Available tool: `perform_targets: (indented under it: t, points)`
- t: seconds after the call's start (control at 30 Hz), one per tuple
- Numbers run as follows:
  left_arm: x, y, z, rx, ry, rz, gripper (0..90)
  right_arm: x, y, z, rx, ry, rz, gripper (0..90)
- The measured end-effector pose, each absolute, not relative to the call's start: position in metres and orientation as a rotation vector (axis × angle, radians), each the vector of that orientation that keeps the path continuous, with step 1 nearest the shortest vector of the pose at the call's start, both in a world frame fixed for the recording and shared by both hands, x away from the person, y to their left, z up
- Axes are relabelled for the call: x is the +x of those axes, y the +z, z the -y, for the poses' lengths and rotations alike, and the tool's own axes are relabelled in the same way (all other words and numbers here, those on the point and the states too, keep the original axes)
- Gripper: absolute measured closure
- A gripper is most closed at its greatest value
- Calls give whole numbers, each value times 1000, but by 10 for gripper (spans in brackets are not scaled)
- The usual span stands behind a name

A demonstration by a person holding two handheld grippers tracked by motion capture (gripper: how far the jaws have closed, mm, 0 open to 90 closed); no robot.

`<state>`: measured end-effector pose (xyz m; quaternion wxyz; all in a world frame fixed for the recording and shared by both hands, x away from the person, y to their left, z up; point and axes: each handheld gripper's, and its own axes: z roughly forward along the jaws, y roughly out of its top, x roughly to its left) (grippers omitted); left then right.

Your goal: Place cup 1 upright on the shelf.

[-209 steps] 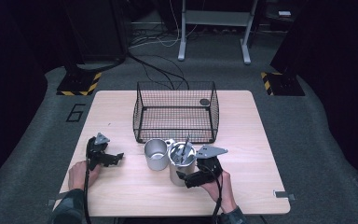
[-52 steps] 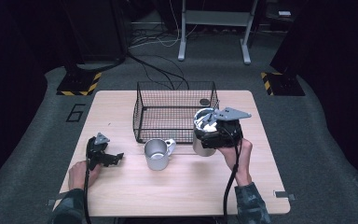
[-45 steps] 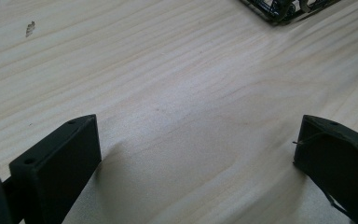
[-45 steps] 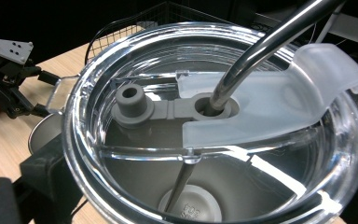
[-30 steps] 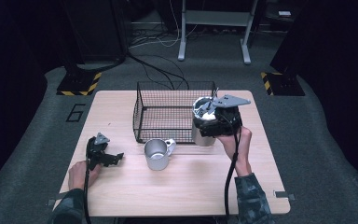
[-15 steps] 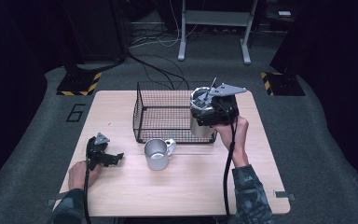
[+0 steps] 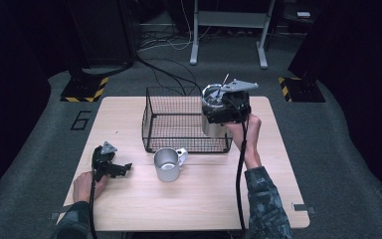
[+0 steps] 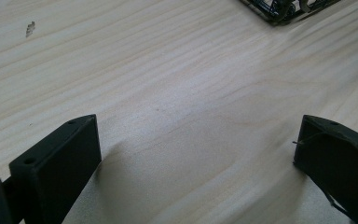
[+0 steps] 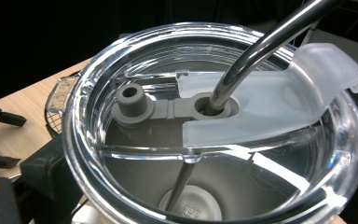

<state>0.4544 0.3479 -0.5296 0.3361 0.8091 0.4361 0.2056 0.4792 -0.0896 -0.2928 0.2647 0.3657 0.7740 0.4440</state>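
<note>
My right gripper is shut on a steel tumbler and holds it up at the right end of the black wire basket. The tumbler has a clear lid with a frosted slider, and a metal straw pokes up through it. A steel mug with a white handle stands on the table just in front of the basket. My left gripper rests on the table at the left, open, with only bare wood between its jaws.
The light wooden table is bordered by dark floor with cables and a stand's legs behind. A small dark object lies inside the basket near its far right corner. A corner of the basket shows beyond the left jaws.
My right gripper has lifted the tumbler from beside the mug and carried it back and right, up to the basket's right end. The left gripper and mug have stayed put.
</note>
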Motion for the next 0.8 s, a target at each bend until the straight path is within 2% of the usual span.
perform_targets:
  t: [0.8]
  points:
    - [454,-530,-348,2108,536,-1136,3,529,-315,83,1068,1146,-2095,34]
